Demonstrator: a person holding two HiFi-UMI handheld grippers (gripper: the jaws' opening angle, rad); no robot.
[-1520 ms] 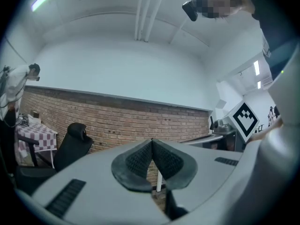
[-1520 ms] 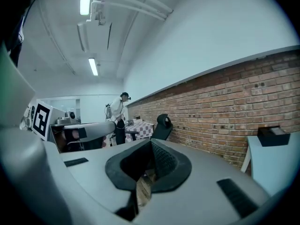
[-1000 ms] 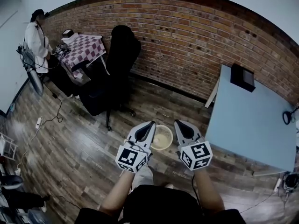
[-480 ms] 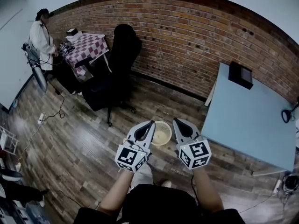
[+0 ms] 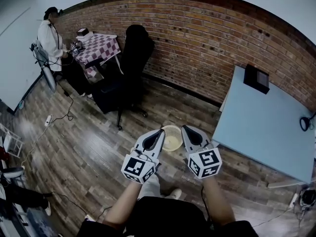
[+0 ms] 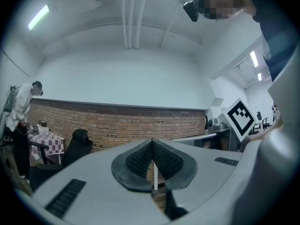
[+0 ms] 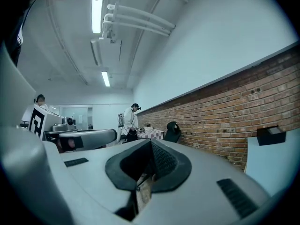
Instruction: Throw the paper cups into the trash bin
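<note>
A pale round trash bin [image 5: 172, 139] hangs above the wooden floor between my two grippers in the head view, its open mouth facing up. My left gripper [image 5: 159, 133] is shut on the bin's left rim; in the left gripper view a thin white edge [image 6: 155, 176] shows between the closed pads of the left gripper [image 6: 152, 143]. My right gripper [image 5: 185, 130] is shut on the right rim; in the right gripper view a thin tan strip [image 7: 143, 190] sits low between the jaws of the right gripper [image 7: 151, 143]. No paper cup is visible.
A light blue table [image 5: 266, 127] with a black box [image 5: 256, 80] stands at the right. Ahead to the left are a black office chair [image 5: 132, 65], a chequered table [image 5: 99, 47] and a person in white [image 5: 51, 37]. A brick wall [image 5: 197, 38] runs behind. Cables lie on the floor.
Both grippers have moved forward together with the bin still between them. The chair, the chequered table and the person have slid right in the head view.
</note>
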